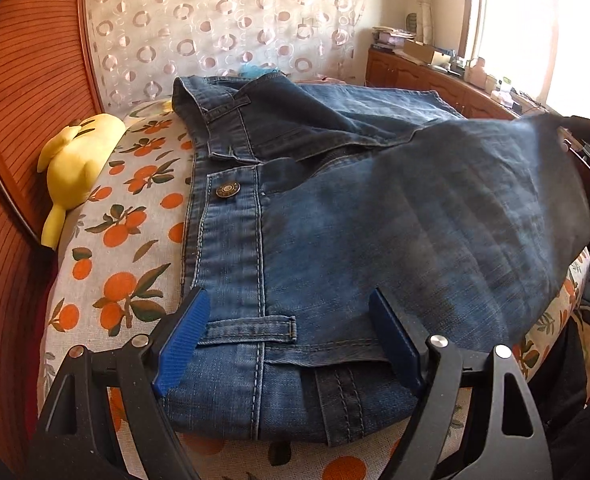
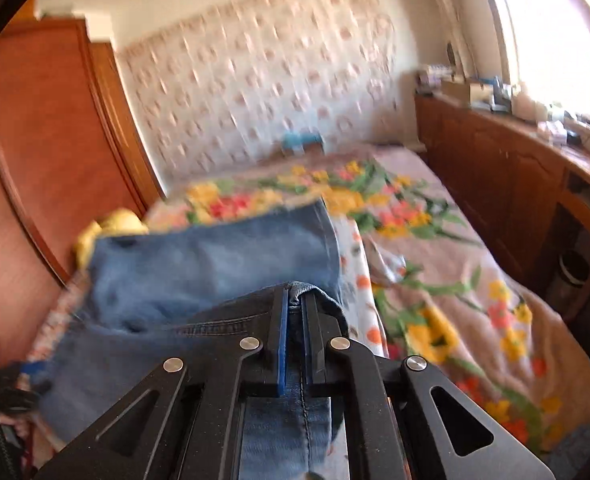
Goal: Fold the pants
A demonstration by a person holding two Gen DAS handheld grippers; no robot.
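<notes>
Blue denim pants (image 1: 335, 216) lie on an orange-print cushion (image 1: 115, 280), waistband and metal button (image 1: 226, 191) toward the left. My left gripper (image 1: 291, 344) is open, its blue pads either side of the waistband's belt loop without pressing it. One leg of the pants (image 1: 495, 200) is lifted at the right, its end held by my right gripper (image 1: 583, 136) near a hand. In the right wrist view my right gripper (image 2: 294, 300) is shut on a seamed denim edge (image 2: 303, 290), the rest of the pants (image 2: 199, 272) hanging blurred beyond it.
A yellow plush toy (image 1: 75, 160) lies at the cushion's left edge against a wooden headboard (image 1: 23, 100). A flowered blanket (image 2: 435, 260) covers the bed to the right. A wooden cabinet (image 2: 495, 180) with clutter runs under the window.
</notes>
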